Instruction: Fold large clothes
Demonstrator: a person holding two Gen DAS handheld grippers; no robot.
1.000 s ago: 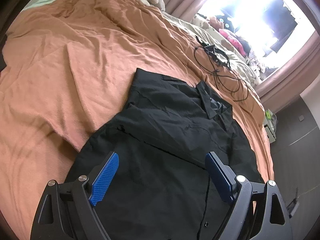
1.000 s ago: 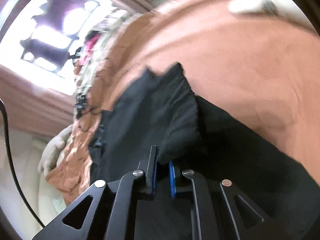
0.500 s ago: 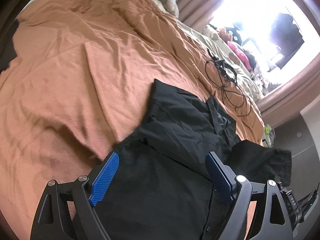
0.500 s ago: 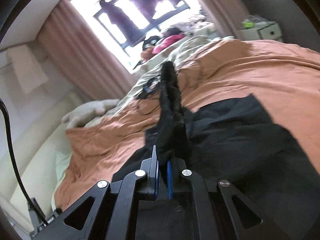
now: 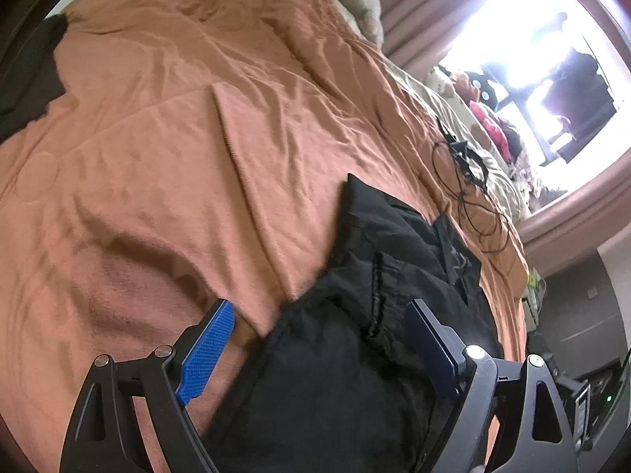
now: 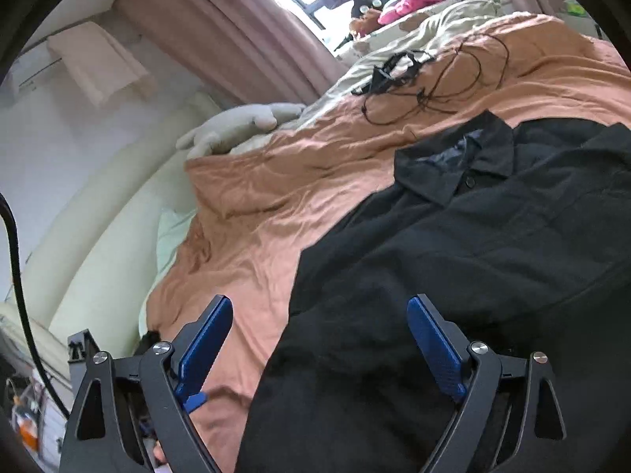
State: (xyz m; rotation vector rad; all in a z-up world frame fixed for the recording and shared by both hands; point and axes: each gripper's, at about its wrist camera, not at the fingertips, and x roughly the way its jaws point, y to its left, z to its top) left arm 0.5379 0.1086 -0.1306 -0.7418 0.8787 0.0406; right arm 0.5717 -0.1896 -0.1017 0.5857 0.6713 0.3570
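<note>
the left tool (image 5: 319, 349) stands with its blue textured pads wide apart, holding nothing, poised over the near hem of the black shirt (image 5: 355, 374); whether it touches the cloth cannot be told. the right tool (image 6: 321, 349) is likewise spread wide and empty, its left pad over bare blanket beside the shirt, its right pad over the shirt's dark body (image 6: 453, 268). the shirt lies on the bed, a soft matte fabric, its near side bunched in rumpled folds, its pointed collar (image 6: 453, 165) with a small button beyond that. under and around the shirt spreads a rust-orange blanket (image 5: 177, 157), fuzzy and creased. past the collar a thin black cable (image 6: 434, 79) lies in loose tangled loops, then a pale plush toy (image 6: 236, 126) and heavy pleated curtains (image 6: 221, 27).
</note>
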